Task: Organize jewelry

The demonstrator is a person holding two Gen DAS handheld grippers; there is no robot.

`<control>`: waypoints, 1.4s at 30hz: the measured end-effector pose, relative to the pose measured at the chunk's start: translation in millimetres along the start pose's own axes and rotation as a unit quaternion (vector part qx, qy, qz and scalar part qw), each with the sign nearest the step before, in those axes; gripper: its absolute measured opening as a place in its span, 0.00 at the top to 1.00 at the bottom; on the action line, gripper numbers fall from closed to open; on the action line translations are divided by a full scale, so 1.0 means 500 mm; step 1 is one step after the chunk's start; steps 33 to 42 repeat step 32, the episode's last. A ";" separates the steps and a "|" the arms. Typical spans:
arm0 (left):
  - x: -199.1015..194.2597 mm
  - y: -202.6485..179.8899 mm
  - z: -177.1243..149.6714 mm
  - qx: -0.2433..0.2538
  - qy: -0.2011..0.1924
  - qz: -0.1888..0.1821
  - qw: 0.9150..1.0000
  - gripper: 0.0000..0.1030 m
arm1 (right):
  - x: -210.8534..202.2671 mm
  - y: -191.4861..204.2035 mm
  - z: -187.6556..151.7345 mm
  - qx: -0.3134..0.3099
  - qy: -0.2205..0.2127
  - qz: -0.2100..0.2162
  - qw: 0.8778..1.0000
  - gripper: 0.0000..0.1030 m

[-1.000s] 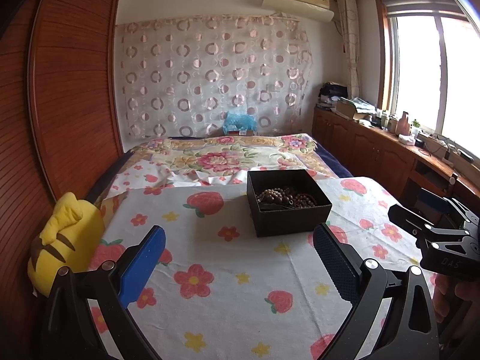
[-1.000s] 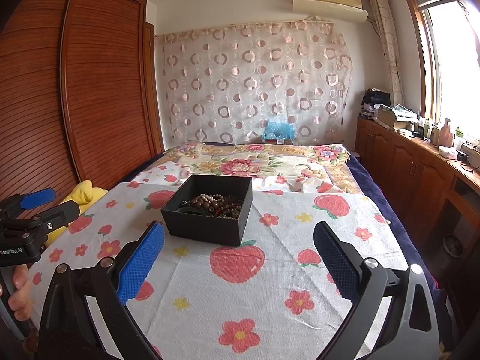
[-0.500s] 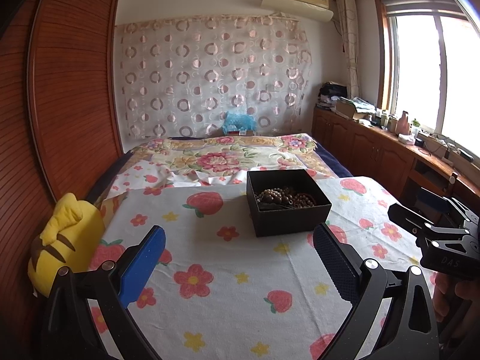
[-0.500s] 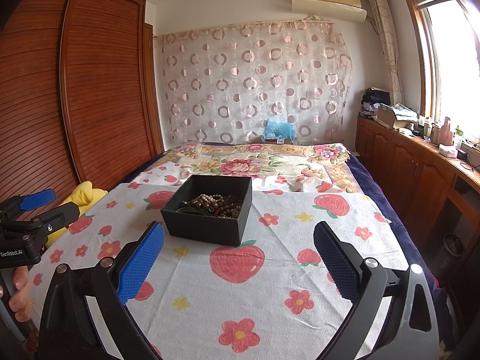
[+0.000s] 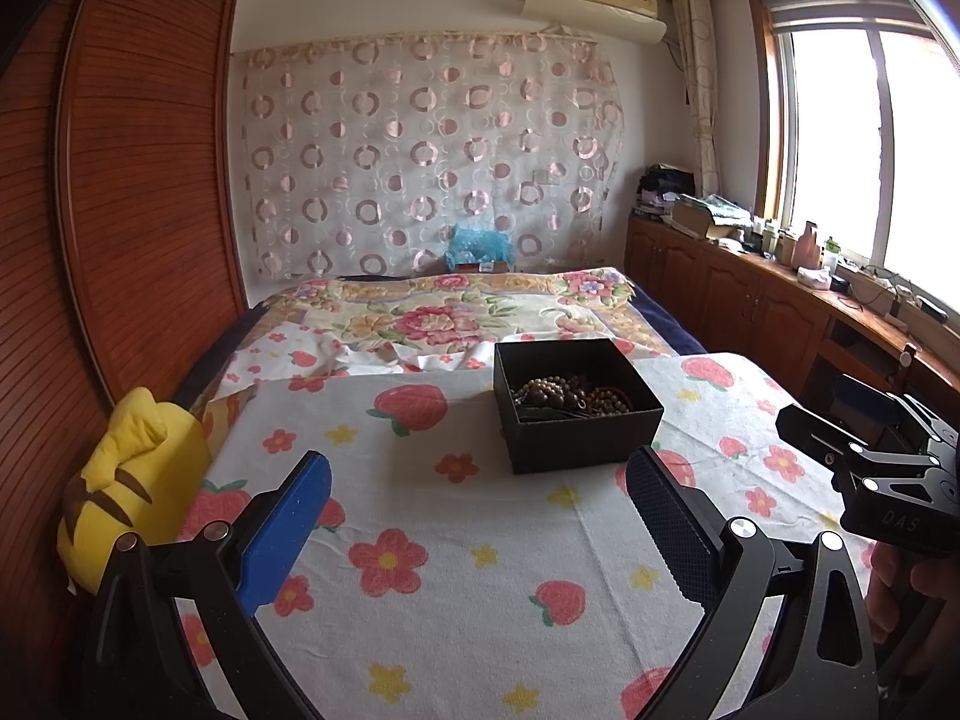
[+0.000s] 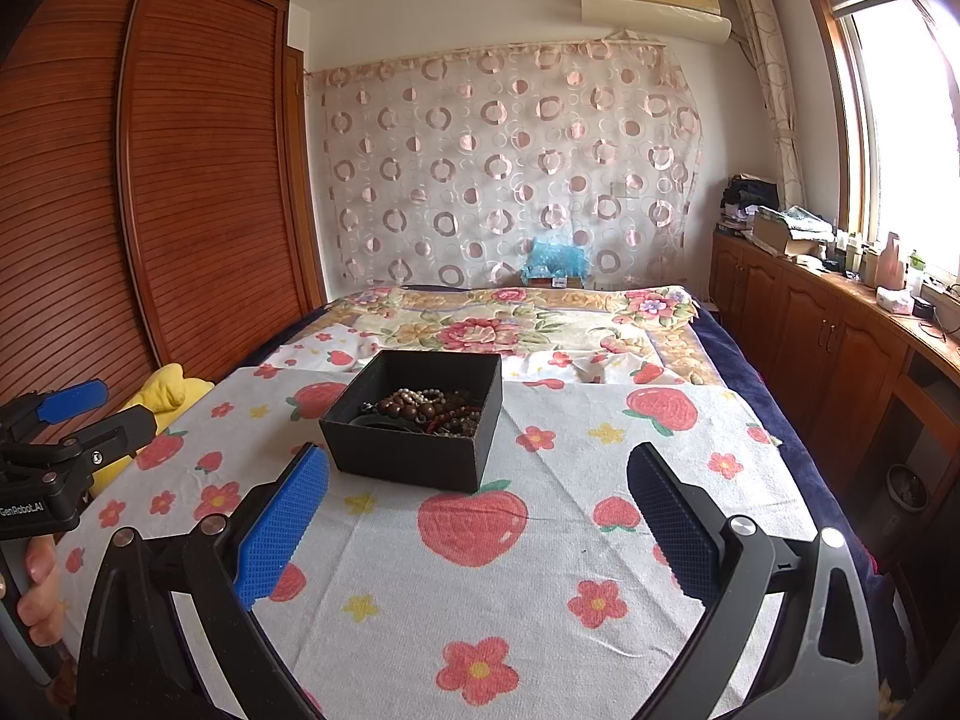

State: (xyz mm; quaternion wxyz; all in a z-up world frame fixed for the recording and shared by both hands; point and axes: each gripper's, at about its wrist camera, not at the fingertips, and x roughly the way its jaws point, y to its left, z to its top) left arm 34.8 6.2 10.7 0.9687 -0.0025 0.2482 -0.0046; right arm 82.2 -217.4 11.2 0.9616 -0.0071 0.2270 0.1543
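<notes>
Black box (image 5: 576,414) near middle of cloth-covered bed (image 5: 456,540), open at the top, square, stiff-walled, matte, probably card. Inside: tangle of bead strings (image 6: 429,411), round brown and dark red beads, wood-like, piled against the far and right walls; floor of box otherwise hidden. No jewelry visible on the cloth around the box.

Left hand-held gripper (image 5: 480,516): fingers spread wide, nothing between them, hovering low over the cloth on the near side of the box. Blue pad (image 5: 282,531) smooth-looking; opposite pad (image 5: 672,525) dark with fine grid texture. Right hand-held gripper (image 6: 477,510): likewise spread wide and empty, box just beyond its left finger. Both pointed at the box, likely so either can reach in from above.

Cloth: white, coarse towel-like weave, printed with strawberries and flowers; lies flat and taut, giving the box a level seat. Yellow plush toy (image 5: 126,486) at left edge against wooden slatted wardrobe (image 5: 138,180).

Beads all in box fits two readings: sorted items returned and job near finished, or heap waiting to be taken out. Cannot settle which. Tangled strands likely to snag and lift together.
</notes>
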 end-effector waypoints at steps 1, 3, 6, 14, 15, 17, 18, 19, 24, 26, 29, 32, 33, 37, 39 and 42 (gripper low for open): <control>-0.001 0.000 0.000 0.000 0.000 0.000 1.000 0.08 | 0.000 0.000 0.000 0.000 0.000 0.000 1.000 0.03; 0.000 0.000 0.000 0.000 -0.001 0.000 1.000 0.08 | 0.000 0.000 0.000 0.000 0.000 0.000 1.000 0.03; 0.000 0.000 0.000 0.000 0.000 0.000 1.000 0.08 | 0.000 0.000 0.000 0.000 -0.001 0.000 1.000 0.03; -0.001 0.000 -0.001 0.000 -0.001 0.000 1.000 0.08 | 0.000 -0.001 0.000 0.000 -0.001 0.000 1.000 0.03; 0.000 0.000 -0.001 0.000 -0.001 0.000 1.000 0.08 | 0.000 -0.001 0.000 0.000 0.000 0.000 1.000 0.03; 0.001 0.000 -0.002 0.000 0.000 0.000 1.000 0.08 | 0.000 -0.001 0.000 0.000 0.000 0.000 1.000 0.03; 0.000 0.000 -0.002 0.001 0.000 0.000 1.000 0.08 | 0.001 -0.001 0.000 0.000 0.000 0.000 1.000 0.03; 0.001 0.000 -0.002 0.001 -0.001 0.000 1.000 0.08 | 0.001 -0.001 0.000 0.001 0.000 0.000 1.000 0.03; 0.000 -0.001 -0.002 0.000 0.000 0.000 1.000 0.08 | 0.000 -0.001 0.000 0.001 0.000 0.000 1.000 0.03; 0.001 -0.001 -0.002 0.001 0.000 0.000 1.000 0.08 | 0.000 -0.001 0.000 0.001 0.000 0.001 1.000 0.03; -0.001 -0.002 0.000 0.001 0.000 0.000 1.000 0.08 | -0.001 -0.002 -0.001 0.001 0.001 0.000 1.000 0.03; -0.004 -0.002 0.000 0.000 -0.001 -0.002 1.000 0.08 | -0.001 -0.002 -0.001 0.001 0.000 0.000 1.000 0.03; -0.004 -0.002 0.000 0.000 -0.001 -0.002 1.000 0.08 | -0.001 -0.002 -0.001 0.001 0.000 0.000 1.000 0.03; -0.004 -0.002 0.000 0.000 -0.001 -0.002 1.000 0.08 | -0.001 -0.002 -0.001 0.001 0.000 0.000 1.000 0.03; -0.004 -0.002 0.000 0.000 -0.001 -0.002 1.000 0.08 | -0.001 -0.002 -0.001 0.001 0.000 0.000 1.000 0.03; -0.004 -0.002 0.000 0.000 -0.001 -0.002 1.000 0.08 | -0.001 -0.002 -0.001 0.001 0.000 0.000 1.000 0.03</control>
